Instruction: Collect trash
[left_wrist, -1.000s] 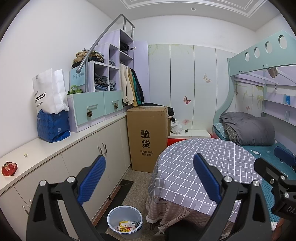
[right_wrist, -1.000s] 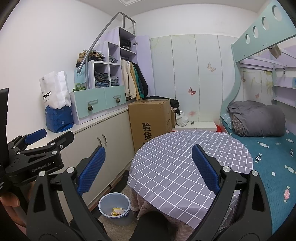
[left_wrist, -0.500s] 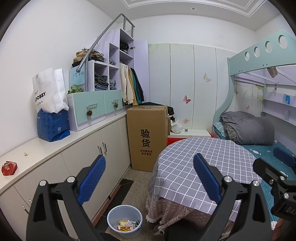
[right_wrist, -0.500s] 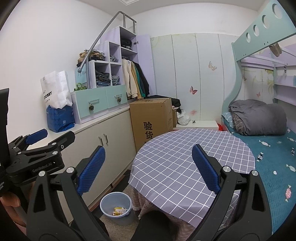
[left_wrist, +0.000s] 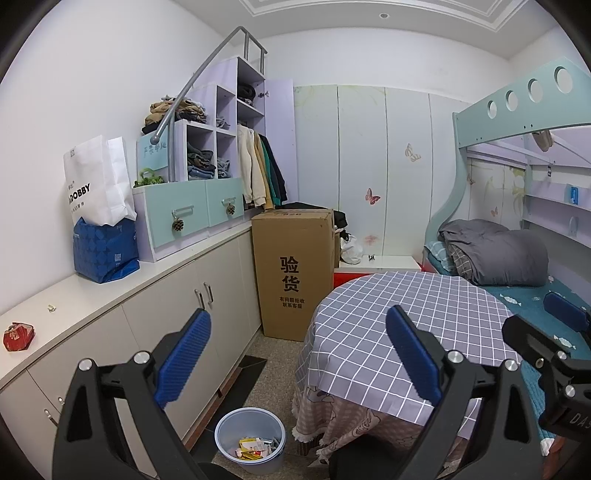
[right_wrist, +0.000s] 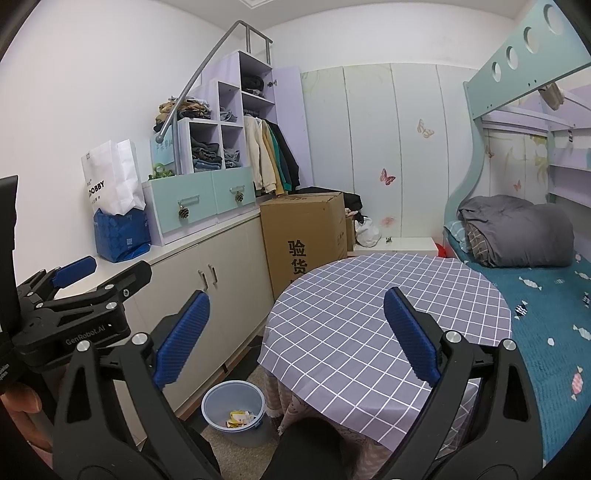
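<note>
A pale blue trash bin (left_wrist: 251, 439) stands on the floor between the cabinets and the round table; it holds several wrappers (left_wrist: 255, 445). It also shows in the right wrist view (right_wrist: 234, 408). My left gripper (left_wrist: 298, 354) is open and empty, held above the bin and the table's left edge. My right gripper (right_wrist: 295, 334) is open and empty over the checked tablecloth (right_wrist: 388, 314). The left gripper also shows at the left of the right wrist view (right_wrist: 74, 306). A small red packet (left_wrist: 18, 336) lies on the counter at far left.
White cabinets (left_wrist: 177, 314) with a counter run along the left wall, carrying a blue bag (left_wrist: 105, 247) and a drawer unit. A tall cardboard box (left_wrist: 295, 273) stands behind the table. A bunk bed (left_wrist: 517, 258) with a grey duvet fills the right side.
Both views have drifted slightly; the table and bin have shifted a little to the right in the right wrist view. Both grippers stay open and empty.
</note>
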